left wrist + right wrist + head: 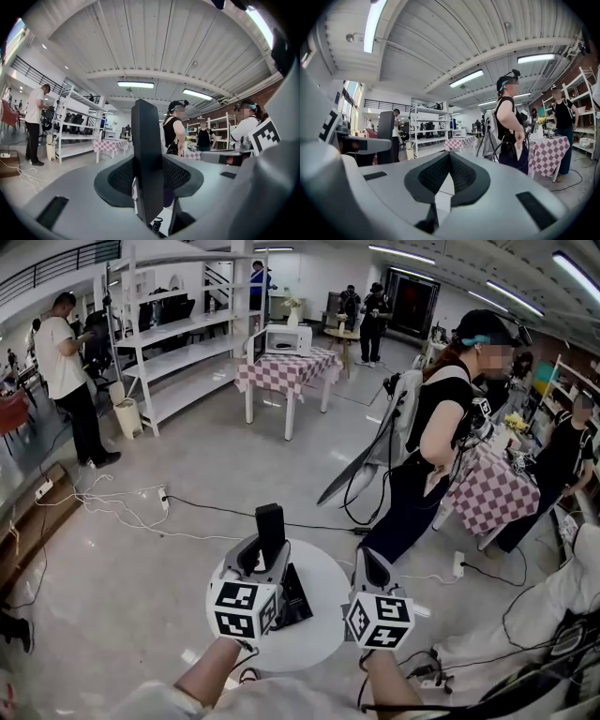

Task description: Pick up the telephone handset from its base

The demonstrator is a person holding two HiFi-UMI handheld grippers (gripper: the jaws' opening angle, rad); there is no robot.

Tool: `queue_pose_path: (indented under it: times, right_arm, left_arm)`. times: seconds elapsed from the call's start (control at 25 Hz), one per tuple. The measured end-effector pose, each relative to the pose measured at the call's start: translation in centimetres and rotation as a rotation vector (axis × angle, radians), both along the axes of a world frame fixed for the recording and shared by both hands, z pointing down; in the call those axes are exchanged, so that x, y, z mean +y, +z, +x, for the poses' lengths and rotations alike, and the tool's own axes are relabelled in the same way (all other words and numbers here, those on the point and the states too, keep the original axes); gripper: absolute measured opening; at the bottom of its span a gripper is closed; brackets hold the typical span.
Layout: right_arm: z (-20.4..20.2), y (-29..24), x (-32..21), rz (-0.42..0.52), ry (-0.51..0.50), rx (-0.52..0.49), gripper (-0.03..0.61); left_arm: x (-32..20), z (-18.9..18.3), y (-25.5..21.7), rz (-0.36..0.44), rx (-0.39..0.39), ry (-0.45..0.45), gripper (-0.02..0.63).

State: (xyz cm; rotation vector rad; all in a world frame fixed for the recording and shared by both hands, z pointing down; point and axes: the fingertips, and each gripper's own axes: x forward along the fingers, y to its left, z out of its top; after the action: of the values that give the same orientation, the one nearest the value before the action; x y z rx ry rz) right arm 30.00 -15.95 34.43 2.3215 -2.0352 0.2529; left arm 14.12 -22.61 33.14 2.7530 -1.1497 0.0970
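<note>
My left gripper (263, 555) is shut on the black telephone handset (270, 531), which stands upright above the round white table (323, 638). In the left gripper view the handset (147, 164) is a dark slab between the two pads, with a bit of coiled cord (154, 228) below it. The black telephone base (298, 596) lies on the table just right of that gripper. My right gripper (368, 563) hovers over the table's right edge with its jaws together and nothing between them (449, 157). The handset (386, 136) shows at the left of the right gripper view.
A person in black (436, 442) stands close beyond the table at the right, beside a checkered table (492, 493). Cables and a power strip (164, 499) lie on the floor at the left. White shelves (178, 343) and another person (67, 371) are far left.
</note>
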Motion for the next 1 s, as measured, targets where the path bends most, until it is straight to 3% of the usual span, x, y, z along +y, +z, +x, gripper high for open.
queue_pose_path:
  times: [0.32, 0.64, 1.0]
  right_arm:
    - [-1.1, -0.3, 0.5, -0.023, 0.02, 0.05, 0.025]
    - [-1.4, -2.0, 0.7, 0.029, 0.047, 0.096, 0.025]
    - [-1.3, -2.2, 0.3, 0.039, 0.041, 0.119, 0.025]
  left_arm:
    - [0.1, -0.1, -0.1, 0.039, -0.042, 0.017, 0.187]
    - [0.1, -0.4, -1.2, 0.124, -0.041, 0.022, 0.187]
    - [-0.7, -0.3, -1.3, 0.095, -0.007, 0.01, 0.187]
